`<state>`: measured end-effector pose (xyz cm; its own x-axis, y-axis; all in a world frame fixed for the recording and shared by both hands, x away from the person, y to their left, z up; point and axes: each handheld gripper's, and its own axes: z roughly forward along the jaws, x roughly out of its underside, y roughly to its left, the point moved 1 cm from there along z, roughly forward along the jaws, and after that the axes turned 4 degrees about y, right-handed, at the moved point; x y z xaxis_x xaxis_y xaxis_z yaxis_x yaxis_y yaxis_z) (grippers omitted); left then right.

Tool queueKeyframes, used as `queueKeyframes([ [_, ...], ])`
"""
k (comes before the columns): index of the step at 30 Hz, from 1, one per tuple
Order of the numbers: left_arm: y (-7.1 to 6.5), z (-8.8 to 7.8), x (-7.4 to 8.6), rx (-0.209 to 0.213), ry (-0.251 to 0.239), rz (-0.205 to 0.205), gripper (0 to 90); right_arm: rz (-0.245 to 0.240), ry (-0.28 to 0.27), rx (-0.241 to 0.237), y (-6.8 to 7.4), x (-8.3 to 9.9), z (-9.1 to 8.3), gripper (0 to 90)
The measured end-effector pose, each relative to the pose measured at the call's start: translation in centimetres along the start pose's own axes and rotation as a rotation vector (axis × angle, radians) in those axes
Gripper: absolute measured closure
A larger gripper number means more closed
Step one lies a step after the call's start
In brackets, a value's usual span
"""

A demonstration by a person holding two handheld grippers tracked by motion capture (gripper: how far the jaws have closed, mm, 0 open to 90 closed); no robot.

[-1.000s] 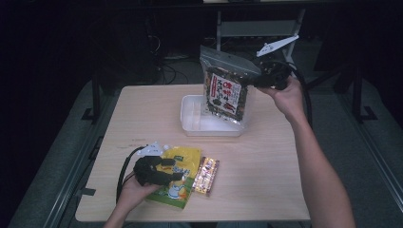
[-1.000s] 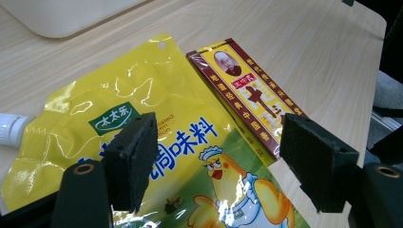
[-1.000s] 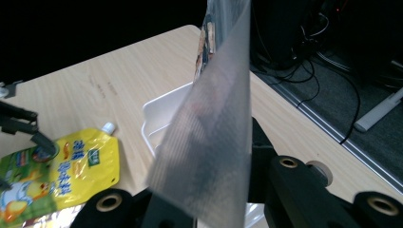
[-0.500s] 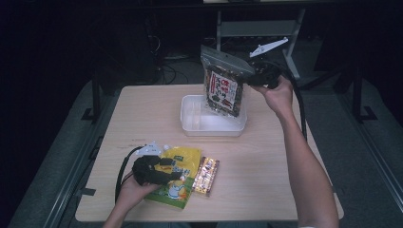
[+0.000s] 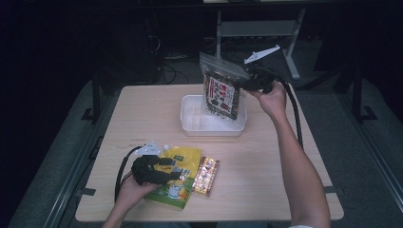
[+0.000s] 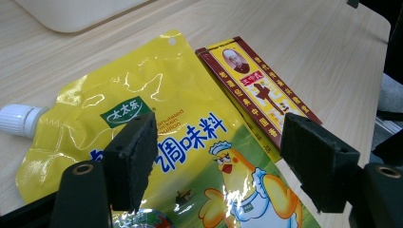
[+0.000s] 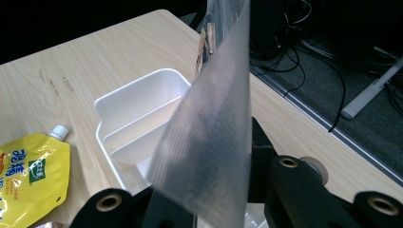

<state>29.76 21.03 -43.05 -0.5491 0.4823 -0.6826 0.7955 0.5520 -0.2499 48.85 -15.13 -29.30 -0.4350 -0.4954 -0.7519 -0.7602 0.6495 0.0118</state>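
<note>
Between the right gripper (image 5: 246, 83) fingers sits the clear top edge of a dark printed snack bag (image 5: 221, 92), pinched tight; it hangs over the white plastic tray (image 5: 190, 115) on the wooden table (image 5: 142, 114); the left gripper (image 6: 216, 164) gapes wide, holding nothing, over a flat yellow spouted pouch (image 6: 161, 99).

Bare desk (image 5: 142, 114) lies open at the frame's left and lower right; the white tray (image 5: 190, 124) at upper centre and the yellow pouch (image 5: 183, 164) at lower left block passage.
</note>
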Motion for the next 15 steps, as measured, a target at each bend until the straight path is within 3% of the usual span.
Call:
queueKeyframes([
  [15, 0.1, -0.1, 0.0, -0.001, -0.003, -0.003, 28.0, 0.004, 0.025, -0.024, -1.1, 1.2, 0.9, 78.0],
])
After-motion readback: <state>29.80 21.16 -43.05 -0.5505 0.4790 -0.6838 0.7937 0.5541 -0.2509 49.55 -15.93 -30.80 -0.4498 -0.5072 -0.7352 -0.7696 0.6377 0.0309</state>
